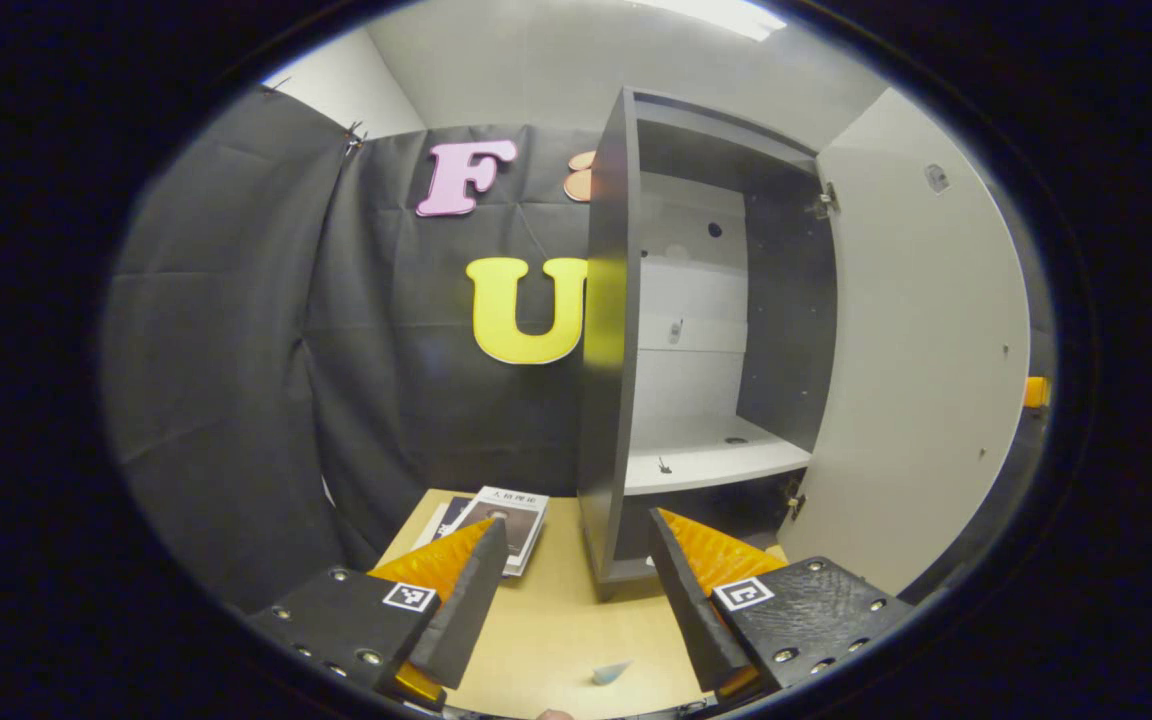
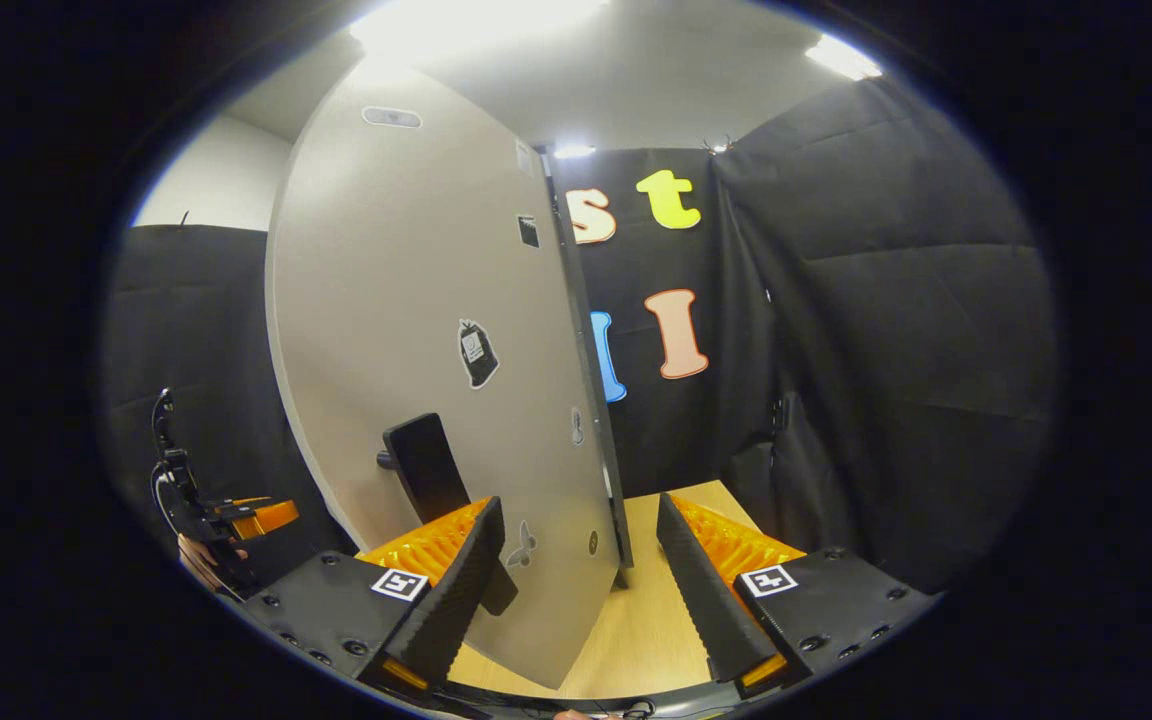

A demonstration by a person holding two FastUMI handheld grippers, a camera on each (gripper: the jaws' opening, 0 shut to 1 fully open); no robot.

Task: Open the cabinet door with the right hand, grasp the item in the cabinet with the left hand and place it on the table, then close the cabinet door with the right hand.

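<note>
Both tools gape apart, left tool facing the open cabinet, right tool at its door.

Left gripper hovering above table, jaws standing apart, gripping nothing. Book lying flat on table just beside cabinet, near one finger. Cabinet standing upright on table, door swinging wide open to far side. Pale shelf showing inside, small dark speck sitting near its front edge; too small to tell what. Small pale scrap lying on table between fingers.
</note>
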